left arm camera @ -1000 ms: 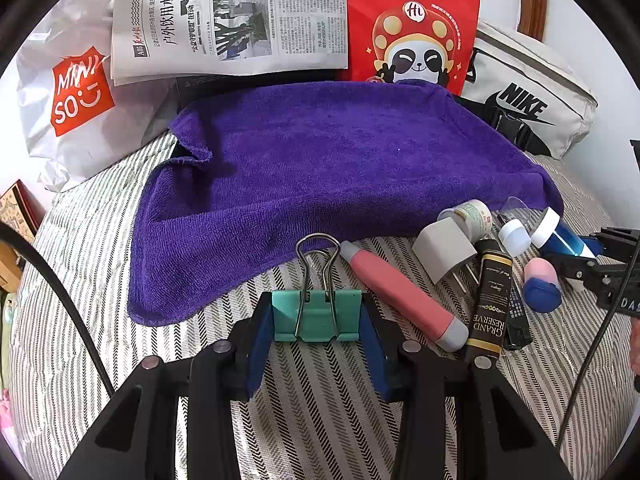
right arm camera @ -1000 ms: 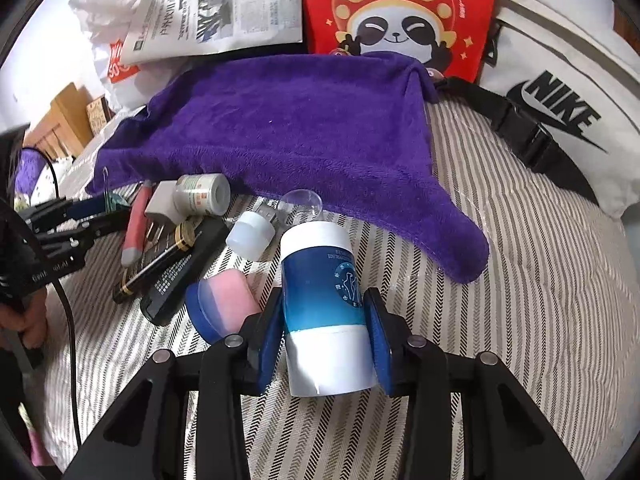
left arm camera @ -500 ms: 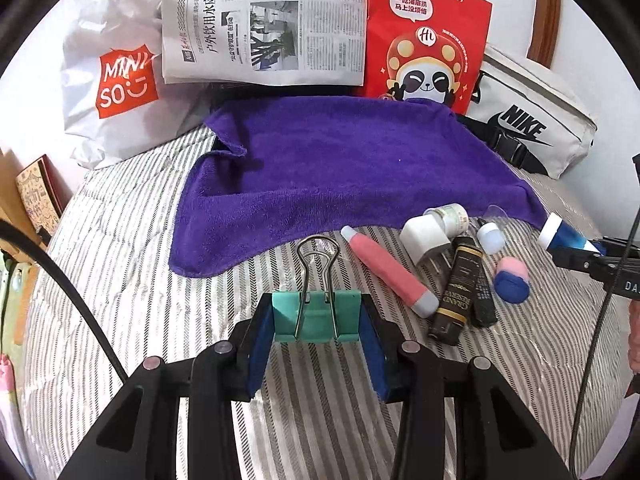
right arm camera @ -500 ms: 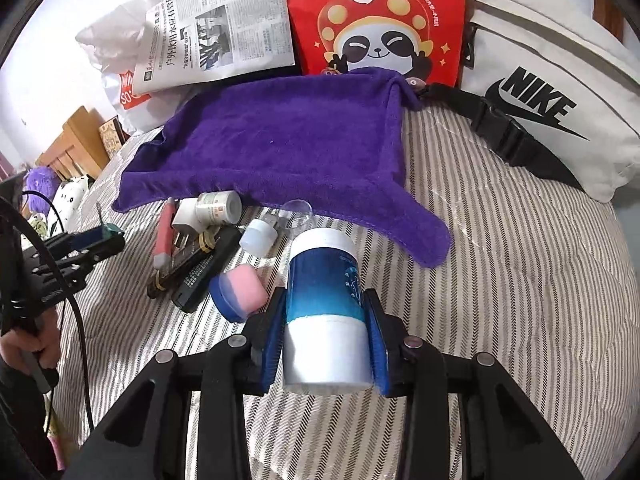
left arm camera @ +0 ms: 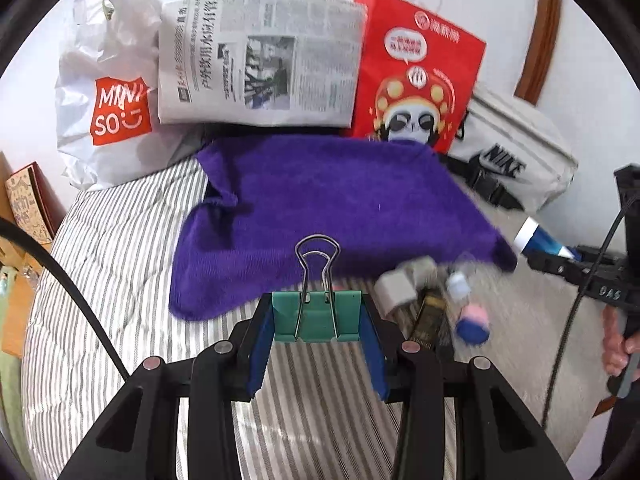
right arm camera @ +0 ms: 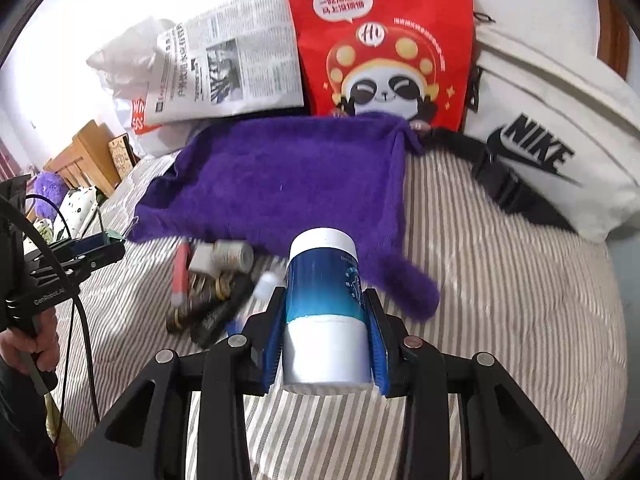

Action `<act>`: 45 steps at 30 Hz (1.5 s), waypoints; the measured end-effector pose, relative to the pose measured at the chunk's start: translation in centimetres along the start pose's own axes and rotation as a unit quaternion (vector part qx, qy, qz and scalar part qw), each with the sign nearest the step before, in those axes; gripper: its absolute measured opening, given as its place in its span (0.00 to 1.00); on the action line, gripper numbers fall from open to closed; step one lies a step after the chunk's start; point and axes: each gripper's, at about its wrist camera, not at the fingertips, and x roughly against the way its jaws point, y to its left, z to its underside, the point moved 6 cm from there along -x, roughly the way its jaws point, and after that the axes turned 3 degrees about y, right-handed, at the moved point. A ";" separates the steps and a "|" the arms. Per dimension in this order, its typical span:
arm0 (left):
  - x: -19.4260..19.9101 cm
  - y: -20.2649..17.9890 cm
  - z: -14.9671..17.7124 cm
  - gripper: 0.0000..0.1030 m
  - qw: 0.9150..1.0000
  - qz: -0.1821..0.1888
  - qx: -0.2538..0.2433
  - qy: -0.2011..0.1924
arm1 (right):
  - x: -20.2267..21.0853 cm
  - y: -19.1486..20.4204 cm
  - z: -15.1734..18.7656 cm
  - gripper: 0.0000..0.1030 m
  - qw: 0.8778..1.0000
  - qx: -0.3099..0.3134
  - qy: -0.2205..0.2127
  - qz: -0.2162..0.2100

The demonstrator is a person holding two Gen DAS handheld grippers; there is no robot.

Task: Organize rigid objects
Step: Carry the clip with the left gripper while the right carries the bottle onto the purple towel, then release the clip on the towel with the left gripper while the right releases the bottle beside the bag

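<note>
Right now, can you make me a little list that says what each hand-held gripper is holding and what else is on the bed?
left hand-held gripper: shut on green metal binder clip
right hand-held gripper: shut on blue and white plastic bottle
cloth: purple fluffy towel, spread flat on striped bedcover
loose pile: pink pen, white plug, small white jar, beside the towel's near edge
at back: newspaper, red panda bag
</note>
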 end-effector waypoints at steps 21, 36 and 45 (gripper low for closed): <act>-6.0 4.4 -8.0 0.38 0.999 0.019 0.039 -0.004 | -5.9 -1.2 -9.4 0.36 1.000 0.009 -0.011 0.017; -9.8 5.4 -9.3 0.38 0.999 0.022 0.042 0.022 | -16.4 -3.7 -14.2 0.36 0.997 -0.004 0.048 0.060; -10.8 6.2 -9.6 0.38 0.998 0.022 0.046 0.033 | -17.5 -3.5 -14.4 0.36 0.994 0.007 0.074 0.076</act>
